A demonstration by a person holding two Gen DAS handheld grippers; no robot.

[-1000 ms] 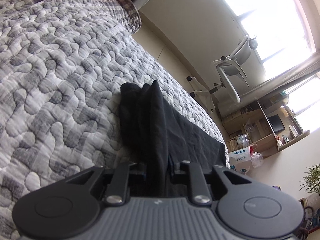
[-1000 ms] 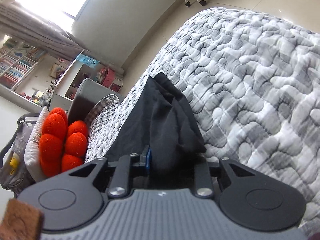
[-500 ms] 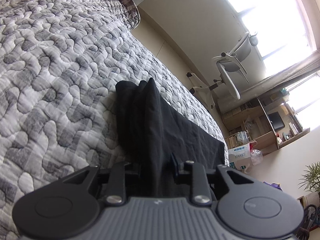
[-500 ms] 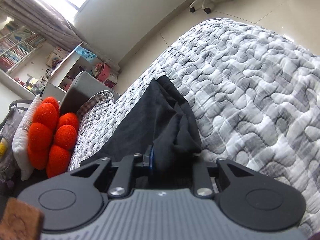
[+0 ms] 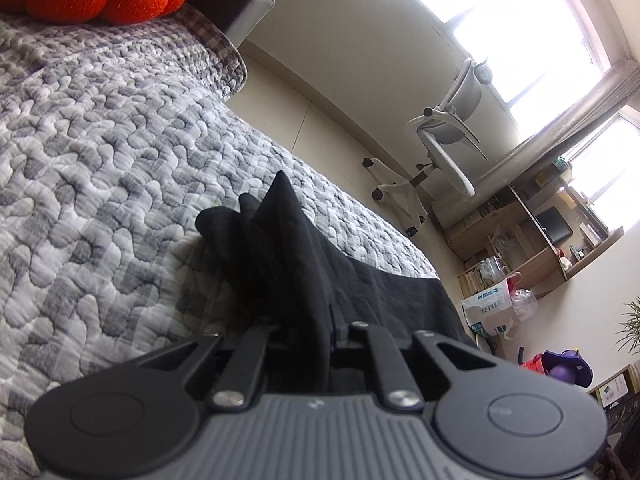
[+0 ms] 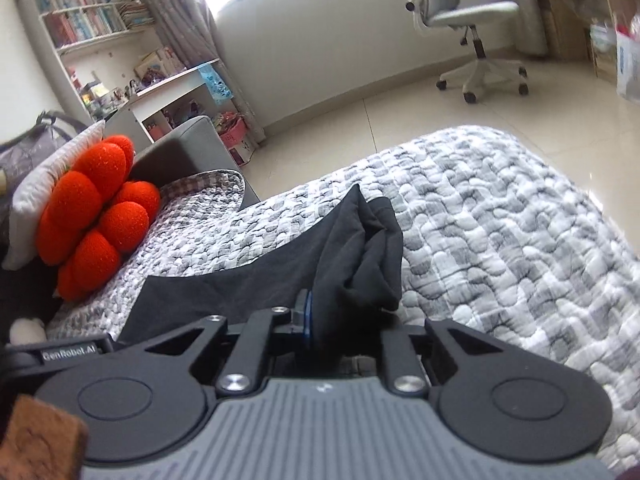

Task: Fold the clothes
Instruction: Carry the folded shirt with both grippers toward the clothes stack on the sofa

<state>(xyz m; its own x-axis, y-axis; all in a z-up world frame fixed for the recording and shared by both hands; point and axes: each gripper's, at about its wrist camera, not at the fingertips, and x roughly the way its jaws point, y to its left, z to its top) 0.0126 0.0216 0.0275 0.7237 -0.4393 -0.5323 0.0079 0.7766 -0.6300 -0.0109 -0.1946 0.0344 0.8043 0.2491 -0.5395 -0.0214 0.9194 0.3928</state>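
A black garment (image 5: pixel 288 248) is bunched and stretched over the grey quilted bed (image 5: pixel 100 184). My left gripper (image 5: pixel 310 332) is shut on one edge of it, with cloth rising in a ridge from between the fingers. In the right wrist view the same garment (image 6: pixel 352 256) runs from the fingers toward the bed's far side. My right gripper (image 6: pixel 332 328) is shut on its other edge; a blue pad (image 6: pixel 306 316) shows beside the cloth. The fingertips are hidden under the fabric in both views.
An orange flower cushion (image 6: pixel 92 212) lies at the head of the bed by a grey headboard (image 6: pixel 180 152). A white office chair (image 6: pixel 468 40) stands on the tiled floor. Wooden shelves (image 5: pixel 532 240) and a white bookcase (image 6: pixel 100 32) line the walls.
Both grippers have stayed shut on the garment and lifted and tilted. The right view has swung level, showing more of the room; the cloth is drawn up more between them.
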